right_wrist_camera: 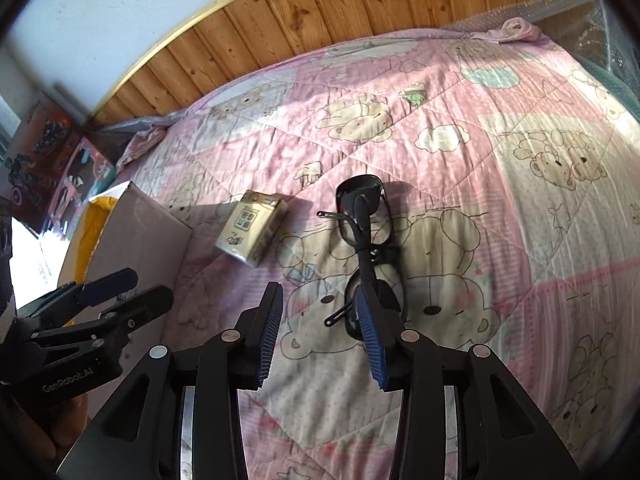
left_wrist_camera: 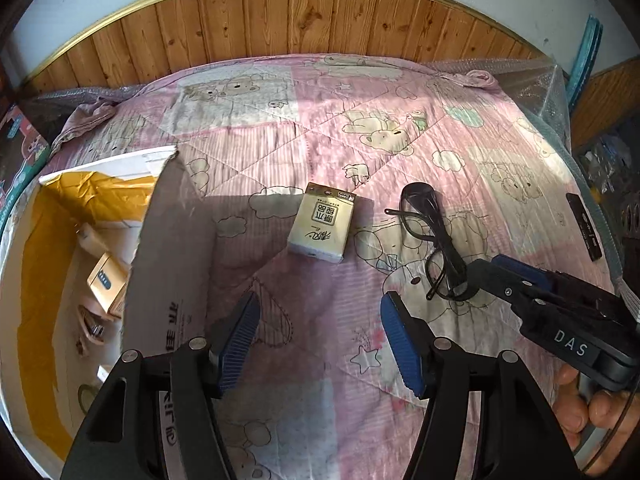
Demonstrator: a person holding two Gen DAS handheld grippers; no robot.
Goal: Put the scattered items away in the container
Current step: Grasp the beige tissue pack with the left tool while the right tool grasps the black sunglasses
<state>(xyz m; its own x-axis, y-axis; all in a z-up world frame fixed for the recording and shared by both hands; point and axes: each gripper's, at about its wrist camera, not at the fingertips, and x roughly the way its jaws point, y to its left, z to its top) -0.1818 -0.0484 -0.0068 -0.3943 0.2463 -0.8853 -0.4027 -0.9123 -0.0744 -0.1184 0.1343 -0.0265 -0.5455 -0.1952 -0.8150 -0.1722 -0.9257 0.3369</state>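
Scattered items remain on the pink bear-print bed cover (left_wrist_camera: pixel 280 152), so the tidying looks partly done. In the left wrist view, the cardboard box (left_wrist_camera: pixel 168 248) serving as container stands at the left of the frame with its flap raised; inside it, at lower left, a small yellow-and-white box (left_wrist_camera: pixel 106 280) and a few other objects too dim to name already lie. A tissue pack (left_wrist_camera: pixel 322 226) rests at centre frame, well apart from the box, and black glasses (left_wrist_camera: pixel 432 236) lie to its right. A dark flat stick-like object (left_wrist_camera: pixel 585 226) sits at the far right edge. The left gripper (left_wrist_camera: pixel 320 344) at the bottom has its blue pads spread wide, holding nothing. The right gripper (left_wrist_camera: pixel 486 276) reaches in from the lower right, its tips at the near end of the glasses, with a hand (left_wrist_camera: pixel 580 404) behind it. In the right wrist view, the right gripper (right_wrist_camera: pixel 320 328) is parted and empty, its right-hand pad just touching or overlapping the near lens of the glasses (right_wrist_camera: pixel 366 232), which run up the middle of the frame. The tissue pack (right_wrist_camera: pixel 252 232) lies left of them, the cardboard box (right_wrist_camera: pixel 140 232) beyond at left, and the left gripper (right_wrist_camera: pixel 124 292) shows at lower left. Glasses, tissue pack and the dark object are likely what is left.
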